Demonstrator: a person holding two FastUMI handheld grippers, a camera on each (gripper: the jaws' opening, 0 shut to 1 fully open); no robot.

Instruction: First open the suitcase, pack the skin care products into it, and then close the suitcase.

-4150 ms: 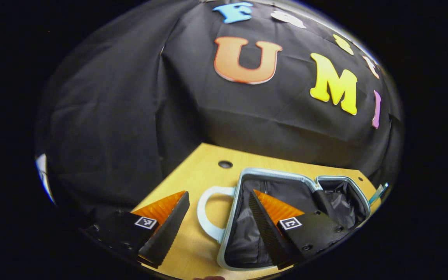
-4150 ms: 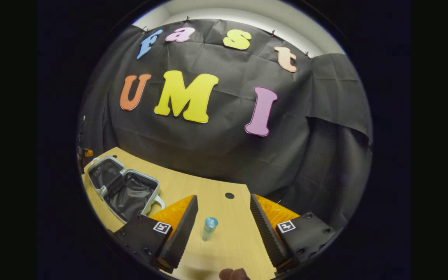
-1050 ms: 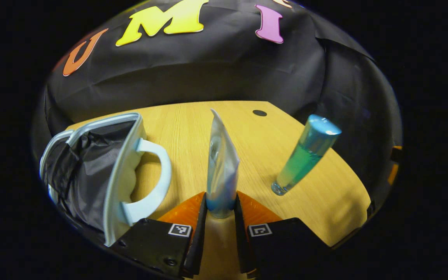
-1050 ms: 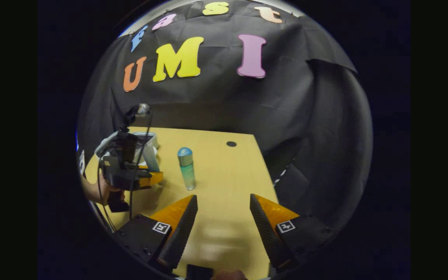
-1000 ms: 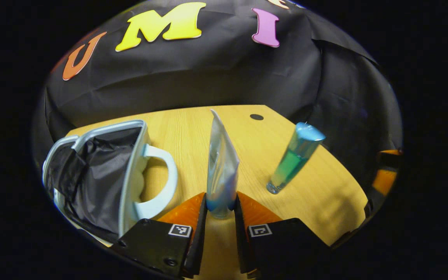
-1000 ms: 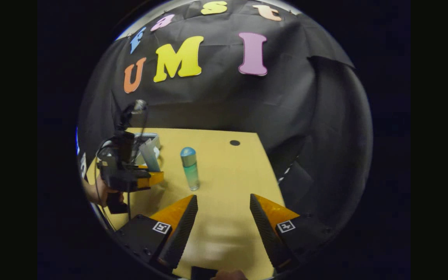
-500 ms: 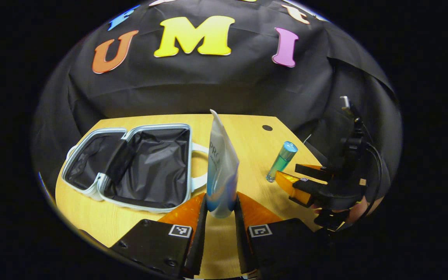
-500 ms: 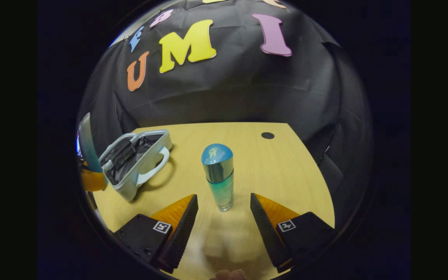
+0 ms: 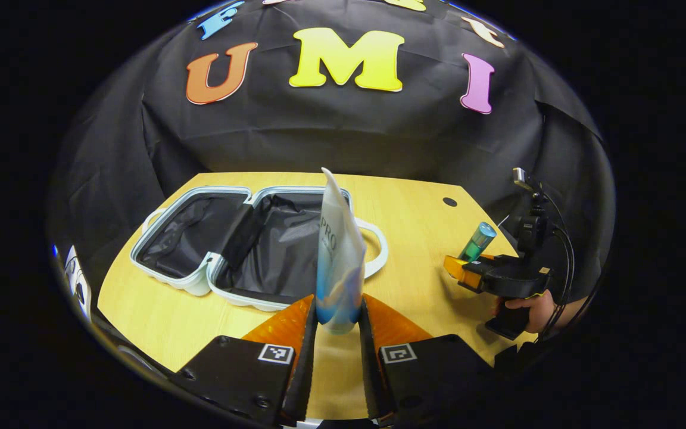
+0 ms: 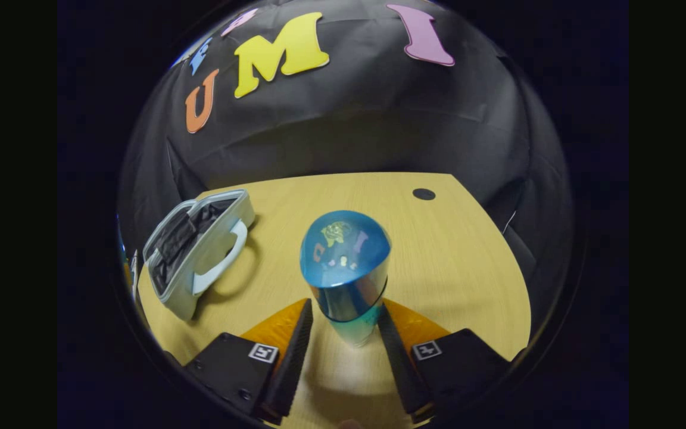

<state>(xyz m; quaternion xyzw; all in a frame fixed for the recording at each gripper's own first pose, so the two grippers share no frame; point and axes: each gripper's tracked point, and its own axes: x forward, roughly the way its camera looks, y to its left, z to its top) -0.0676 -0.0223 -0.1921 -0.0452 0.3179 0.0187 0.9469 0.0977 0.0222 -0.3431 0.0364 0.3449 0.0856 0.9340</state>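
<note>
Right gripper view: right gripper [image 10: 338, 333] has closed in around the bottle [image 10: 346, 274], fingers nearly touching it; left gripper [image 9: 337, 325] stays clamped on tube [image 9: 337, 262], lifted near open suitcase [image 9: 200, 280]; packing comes next.

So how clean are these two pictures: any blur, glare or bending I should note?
Left gripper view: sharp; fisheye bows the table edge; the tube in the left gripper looms tall over the open suitcase. Right gripper view: the bottle between the right gripper fingers bulges large, its glossy cap mirrors the wall; soft shadow beneath it.
</note>
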